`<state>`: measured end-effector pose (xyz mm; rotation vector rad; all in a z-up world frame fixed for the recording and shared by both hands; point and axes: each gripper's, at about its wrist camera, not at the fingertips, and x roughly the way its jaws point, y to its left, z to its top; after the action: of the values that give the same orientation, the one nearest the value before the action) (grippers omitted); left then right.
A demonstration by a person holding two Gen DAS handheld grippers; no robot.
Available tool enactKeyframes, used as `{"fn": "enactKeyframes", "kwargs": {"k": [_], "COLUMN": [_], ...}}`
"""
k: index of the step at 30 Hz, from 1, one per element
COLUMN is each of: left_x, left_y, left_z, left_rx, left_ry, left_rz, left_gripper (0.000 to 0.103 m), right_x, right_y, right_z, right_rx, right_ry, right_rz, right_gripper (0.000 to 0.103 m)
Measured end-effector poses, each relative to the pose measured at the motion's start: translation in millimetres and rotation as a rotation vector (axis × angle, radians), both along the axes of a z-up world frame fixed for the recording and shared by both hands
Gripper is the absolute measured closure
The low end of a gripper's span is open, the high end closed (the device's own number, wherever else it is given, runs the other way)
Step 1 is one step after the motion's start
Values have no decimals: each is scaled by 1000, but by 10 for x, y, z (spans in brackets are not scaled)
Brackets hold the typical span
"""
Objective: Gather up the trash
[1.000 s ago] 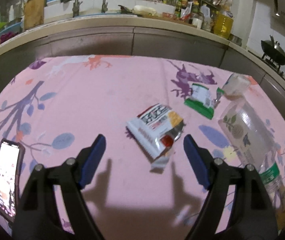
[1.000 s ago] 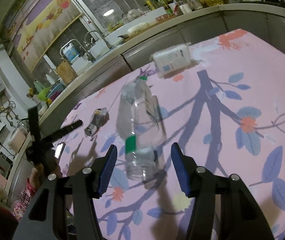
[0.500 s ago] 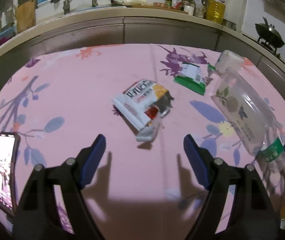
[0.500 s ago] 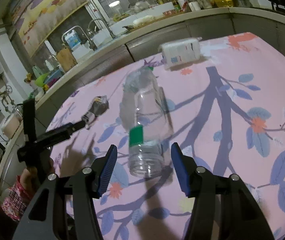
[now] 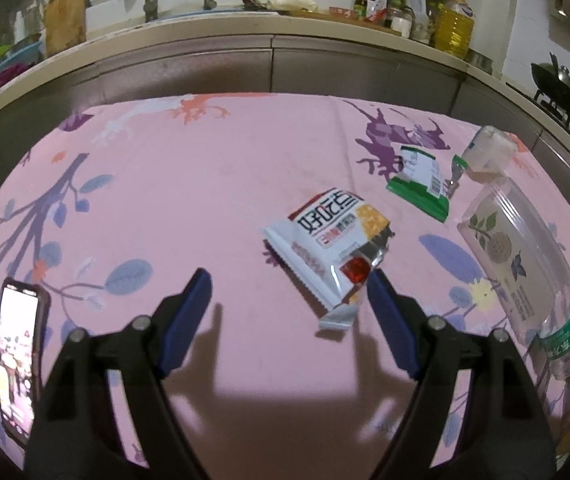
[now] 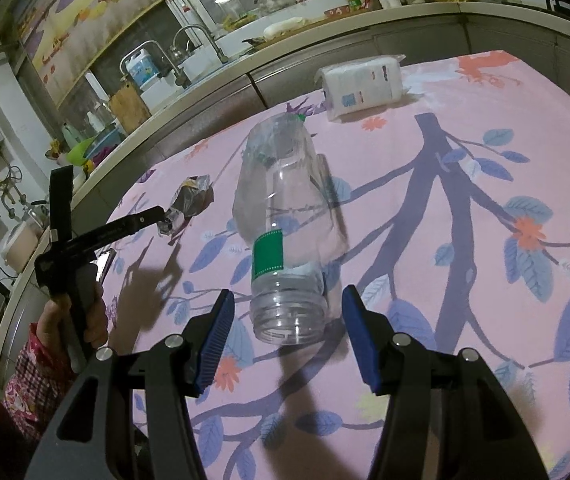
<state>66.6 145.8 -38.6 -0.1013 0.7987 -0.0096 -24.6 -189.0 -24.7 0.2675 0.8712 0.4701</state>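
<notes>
The right gripper (image 6: 285, 322) has crept closer to the bottle (image 6: 285, 240). Its open jaws now sit on both sides of the near end, not squeezing yet, so a grab looks next. The bottle lies empty. The left gripper (image 5: 287, 300) hangs open by the wrapper (image 5: 331, 246).

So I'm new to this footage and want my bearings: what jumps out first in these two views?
A big clear plastic bottle lies on its side on the pink floral tablecloth, its open mouth just ahead of the open right gripper. In the left wrist view, a white snack wrapper lies just ahead of the open left gripper, with a lit phone at the cloth's left edge.
</notes>
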Motion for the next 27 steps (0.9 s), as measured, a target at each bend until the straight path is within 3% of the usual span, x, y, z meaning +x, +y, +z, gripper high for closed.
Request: {"fn": "enactKeyframes", "kwargs": {"k": [5, 11, 16, 23, 27], "left_x": [-140, -215, -62, 250, 364], "left_y": [-26, -184, -167, -217, -249], "left_z": [115, 195, 106, 5, -30], "left_rx": [-24, -2, 41, 109, 124], "left_ry": [-30, -54, -32, -4, 1], "left_rz": [-19, -58, -56, -125, -138], "left_gripper": [26, 26, 26, 23, 18], "right_x": [28, 41, 17, 20, 53], "right_y": [101, 305, 216, 183, 240], "right_z": [-11, -19, 11, 15, 31], "right_rx": [59, 41, 25, 39, 20], "right_ry": [27, 26, 18, 28, 33], "right_rz": [67, 143, 103, 79, 69], "right_gripper": [49, 49, 49, 48, 44]}}
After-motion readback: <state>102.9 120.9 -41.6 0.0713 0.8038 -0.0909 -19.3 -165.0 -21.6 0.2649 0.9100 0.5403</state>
